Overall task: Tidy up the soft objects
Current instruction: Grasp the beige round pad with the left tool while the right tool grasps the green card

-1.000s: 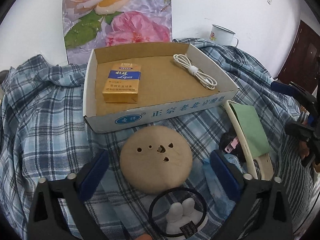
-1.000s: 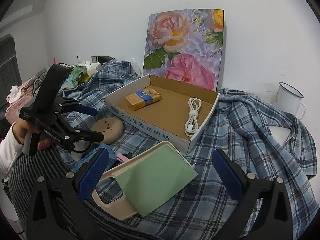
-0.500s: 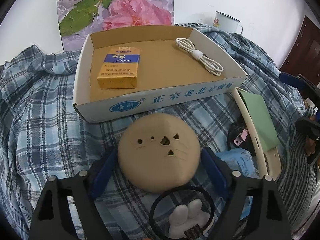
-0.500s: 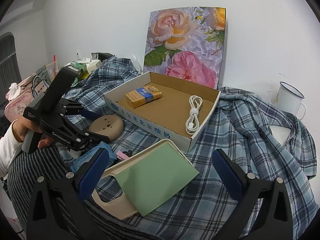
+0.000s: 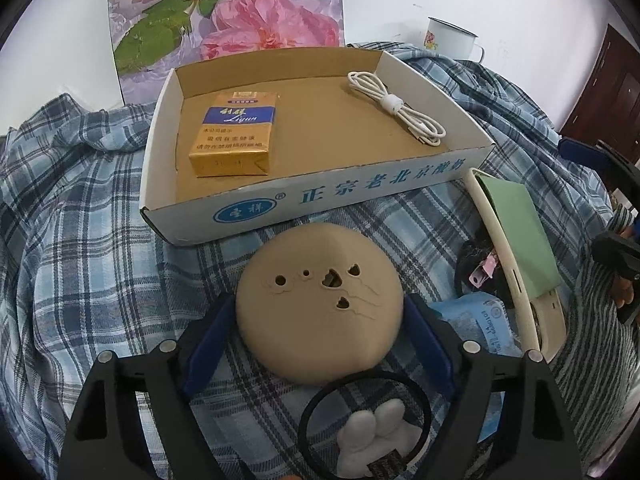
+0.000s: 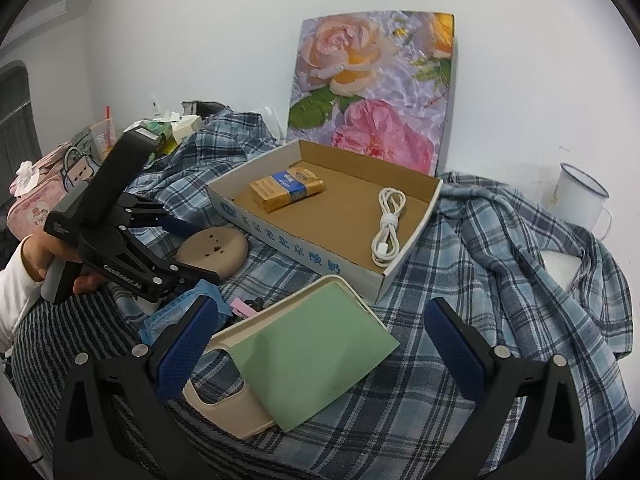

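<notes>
1. Far left first: plaid cloth (image 5: 80, 240) draped over the whole surface, bunched and wrinkled, so nothing here sits on a firm base
2. Left gripper (image 5: 319, 304) tilted steeply down over the tan disc (image 5: 316, 336); jaws have just been closing, with the disc between them; blue pads (image 5: 212, 344) right at its rim on both sides, pressing or only brushing, cannot tell, no dent showing yet
3. Tan disc lying flat on the plaid, just in front of the box (image 5: 360, 196), domed on top with small holes; looks light and squashy, likely to bulge or pop upward if pinched hard
4. Best hold, by the look of it: low across the widest part, pads on opposite sides of the rim, gentle squeeze, no more than needed to lift it over the box wall
5. Inside the box: yellow pack (image 5: 232, 136) at left, coiled white cable (image 5: 396, 108) at right, bare cardboard in the middle, room enough there for the disc
6. Just below the disc: hair tie (image 5: 372, 436) with a white charm, limp and tiny, better hooked at the charm than at the band
7. Further right: blue packet (image 5: 476, 320), then the cream case (image 5: 500, 248) with a green cloth (image 5: 520, 232) lying on it; cloth thin and floppy, apt to slide off the smooth case, so pinch an overhanging corner
8. Right gripper (image 6: 320, 306) hovering above case and cloth, jaws spread wide, gripping nothing
</notes>
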The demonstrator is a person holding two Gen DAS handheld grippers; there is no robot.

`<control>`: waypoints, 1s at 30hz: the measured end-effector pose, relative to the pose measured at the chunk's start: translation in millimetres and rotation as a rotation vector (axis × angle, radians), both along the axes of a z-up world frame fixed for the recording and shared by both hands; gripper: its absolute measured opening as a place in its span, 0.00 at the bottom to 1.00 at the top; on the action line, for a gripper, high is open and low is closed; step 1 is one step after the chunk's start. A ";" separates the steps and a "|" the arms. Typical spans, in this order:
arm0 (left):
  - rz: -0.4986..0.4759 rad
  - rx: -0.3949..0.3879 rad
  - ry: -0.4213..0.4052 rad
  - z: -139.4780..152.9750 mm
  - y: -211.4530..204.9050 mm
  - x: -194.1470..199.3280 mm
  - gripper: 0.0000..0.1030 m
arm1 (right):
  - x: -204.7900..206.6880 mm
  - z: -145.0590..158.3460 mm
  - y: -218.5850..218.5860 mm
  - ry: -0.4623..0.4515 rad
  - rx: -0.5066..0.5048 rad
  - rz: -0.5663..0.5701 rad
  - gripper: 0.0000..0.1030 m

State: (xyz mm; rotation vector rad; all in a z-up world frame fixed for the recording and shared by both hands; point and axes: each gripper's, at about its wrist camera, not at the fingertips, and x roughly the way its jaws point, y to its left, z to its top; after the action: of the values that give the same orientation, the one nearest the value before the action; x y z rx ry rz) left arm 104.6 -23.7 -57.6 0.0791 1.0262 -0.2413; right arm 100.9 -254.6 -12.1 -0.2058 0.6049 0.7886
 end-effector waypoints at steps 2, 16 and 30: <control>-0.004 0.006 -0.011 0.9 -0.6 -1.2 0.78 | -1.2 0.2 2.3 -0.002 -0.007 0.011 1.00; -0.023 -0.027 -0.136 21.9 2.0 -21.8 0.76 | 9.2 -11.0 10.8 0.113 -0.220 0.165 1.00; -0.025 -0.022 -0.160 26.0 2.4 -27.8 0.76 | 16.4 -35.7 38.7 0.094 -0.464 0.317 1.00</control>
State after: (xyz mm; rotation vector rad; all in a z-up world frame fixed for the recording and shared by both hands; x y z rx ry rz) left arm 76.9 -21.3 -31.6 0.0895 0.8636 -0.2650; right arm 117.3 -215.9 -47.8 -0.7056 0.8533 0.9578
